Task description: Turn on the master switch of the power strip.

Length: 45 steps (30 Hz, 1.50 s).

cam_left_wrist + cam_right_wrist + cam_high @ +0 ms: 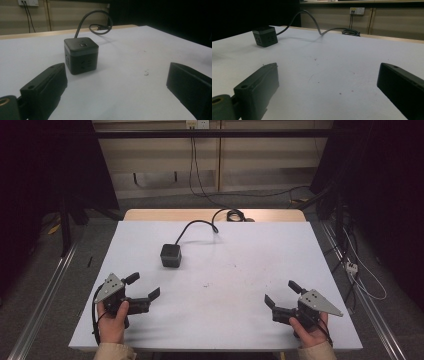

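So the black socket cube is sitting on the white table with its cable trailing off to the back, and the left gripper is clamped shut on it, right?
Not quite. The left gripper is open and apart from the socket cube, as the high view shows. The cube does sit on the white table, cable trailing back.

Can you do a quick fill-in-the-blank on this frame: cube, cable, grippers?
1. The black cube sits nearer the ____ gripper.
2. Both the left gripper and the right gripper have their jaws ____.
3. The cube's cable runs toward the table's ____ edge.

Missing words: left; open; far
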Motion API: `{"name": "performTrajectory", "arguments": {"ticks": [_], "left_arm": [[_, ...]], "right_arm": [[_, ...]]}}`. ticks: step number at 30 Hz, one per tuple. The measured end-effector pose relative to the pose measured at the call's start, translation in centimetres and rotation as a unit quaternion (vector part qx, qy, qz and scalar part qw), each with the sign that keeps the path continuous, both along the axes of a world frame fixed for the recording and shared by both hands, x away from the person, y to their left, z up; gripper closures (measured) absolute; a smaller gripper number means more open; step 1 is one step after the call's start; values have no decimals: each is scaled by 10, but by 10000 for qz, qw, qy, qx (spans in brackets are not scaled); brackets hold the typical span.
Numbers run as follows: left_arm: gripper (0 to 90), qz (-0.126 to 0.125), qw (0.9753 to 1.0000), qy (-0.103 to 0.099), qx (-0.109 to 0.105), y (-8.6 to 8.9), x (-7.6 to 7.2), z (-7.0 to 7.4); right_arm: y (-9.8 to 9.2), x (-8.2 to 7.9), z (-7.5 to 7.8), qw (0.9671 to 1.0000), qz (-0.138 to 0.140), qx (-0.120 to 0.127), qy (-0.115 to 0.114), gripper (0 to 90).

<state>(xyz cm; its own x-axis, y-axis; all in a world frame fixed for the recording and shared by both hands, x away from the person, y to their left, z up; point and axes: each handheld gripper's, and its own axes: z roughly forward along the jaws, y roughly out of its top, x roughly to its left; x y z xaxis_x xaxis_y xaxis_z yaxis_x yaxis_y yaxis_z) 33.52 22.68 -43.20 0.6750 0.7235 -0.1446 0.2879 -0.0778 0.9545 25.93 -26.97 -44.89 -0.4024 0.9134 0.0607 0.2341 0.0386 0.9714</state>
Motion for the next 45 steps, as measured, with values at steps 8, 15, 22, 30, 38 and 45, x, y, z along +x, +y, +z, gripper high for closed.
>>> {"name": "performTrajectory", "arguments": {"ticks": [8, 15, 22, 30, 38, 45], "left_arm": [[29, 3, 10000, -64, -31, -7, 8, 0], [28, -17, 9994, -106, -318, -8, 13, 0], [28, 160, 9992, -167, -324, -7, 18, 1], [31, 196, 9994, -171, -210, -10, 26, 2], [30, 263, 9995, -118, -142, -16, 35, 2], [31, 295, 9995, -95, -112, -19, 42, 2]], "right_arm": [[-3, -2, 0, 10000, -45, 46, -14, 34], [-4, -4, 0, 10000, -45, 28, -18, 34], [-5, -4, 0, 10000, -79, 35, -9, 34], [-5, -4, 0, 10000, -74, 34, -14, 34], [-5, -5, 0, 10000, -74, 24, -10, 36], [-6, -4, 0, 10000, -62, 16, -16, 36]]}}
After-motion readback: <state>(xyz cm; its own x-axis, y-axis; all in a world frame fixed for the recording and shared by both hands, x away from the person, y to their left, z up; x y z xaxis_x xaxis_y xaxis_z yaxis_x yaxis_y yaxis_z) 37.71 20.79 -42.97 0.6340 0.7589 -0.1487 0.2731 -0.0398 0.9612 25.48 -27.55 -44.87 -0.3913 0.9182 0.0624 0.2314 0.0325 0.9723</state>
